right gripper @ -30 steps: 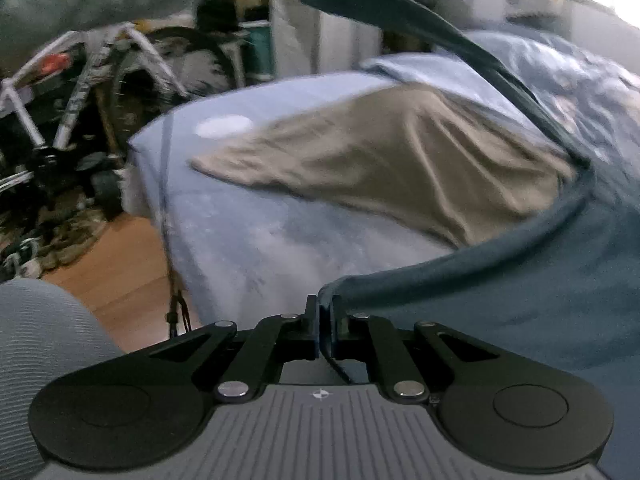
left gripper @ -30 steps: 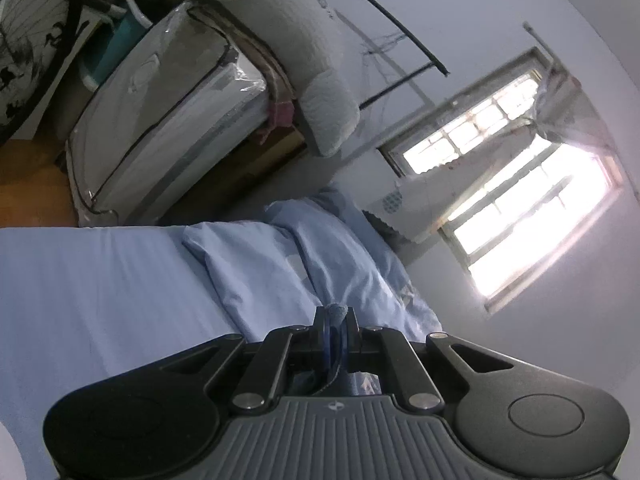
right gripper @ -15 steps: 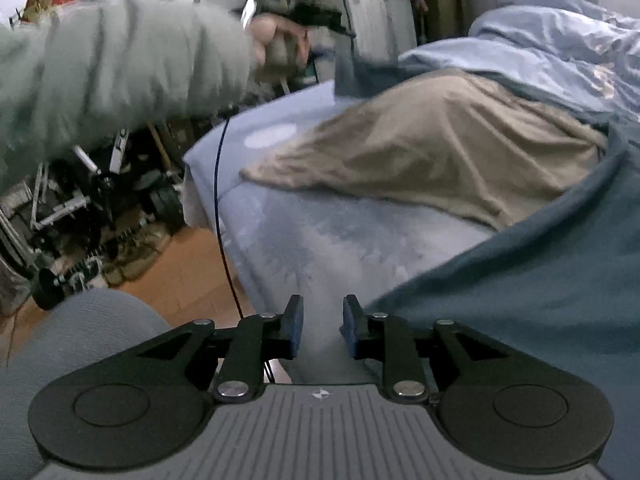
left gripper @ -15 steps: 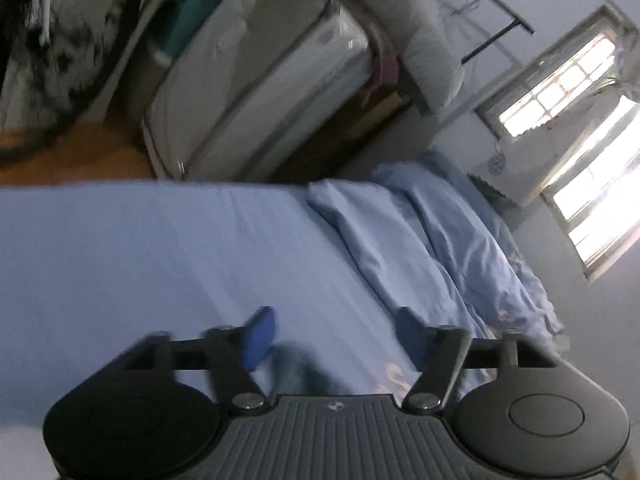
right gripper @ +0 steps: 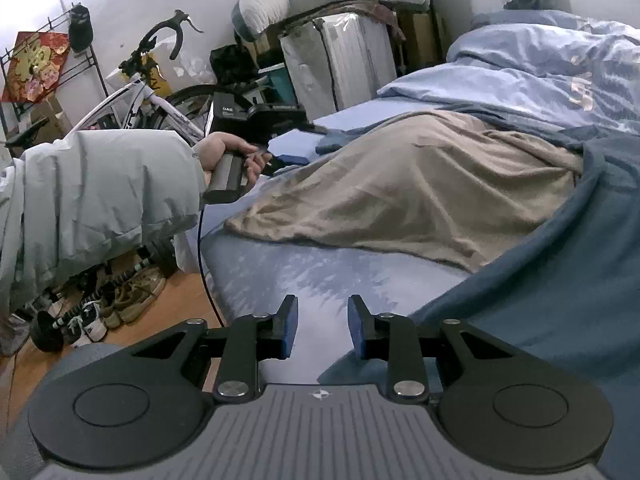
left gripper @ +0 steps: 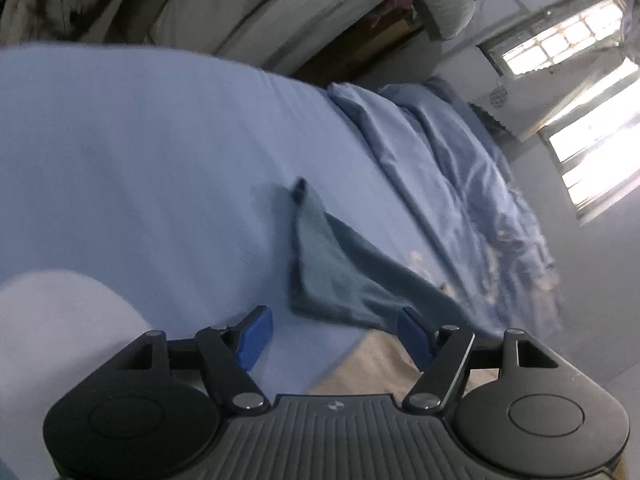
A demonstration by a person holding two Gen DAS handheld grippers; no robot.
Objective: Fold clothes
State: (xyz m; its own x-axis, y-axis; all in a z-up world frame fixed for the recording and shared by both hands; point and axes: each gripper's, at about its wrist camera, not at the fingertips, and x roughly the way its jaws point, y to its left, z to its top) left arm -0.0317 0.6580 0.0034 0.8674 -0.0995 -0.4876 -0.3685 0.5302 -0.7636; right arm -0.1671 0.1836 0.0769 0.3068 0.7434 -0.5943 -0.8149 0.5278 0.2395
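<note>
A dark blue garment (right gripper: 560, 300) lies spread on the bed at the right, over part of a beige garment (right gripper: 420, 188). One corner of the dark blue garment (left gripper: 332, 272) rests on the sheet just ahead of my left gripper (left gripper: 335, 332), which is open and holds nothing. The beige garment (left gripper: 380, 364) shows under its right finger. My right gripper (right gripper: 322, 328) is a little apart, its jaws opening, with only the sheet between the pads. The blue garment's edge lies beside its right finger. A hand (right gripper: 224, 152) in a pale sleeve holds the left gripper's handle.
The bed sheet (left gripper: 140, 160) is light blue, with a crumpled blue duvet (right gripper: 540, 72) at the far side. A bicycle (right gripper: 152, 92), shoes (right gripper: 132, 296) and a wrapped white unit (right gripper: 344, 60) stand on the floor beside the bed. A window (left gripper: 580, 128) is beyond.
Both grippers let go of the dark blue garment, which dropped onto the bed. The left gripper opened wide and sank towards the sheet. The right gripper opened a little.
</note>
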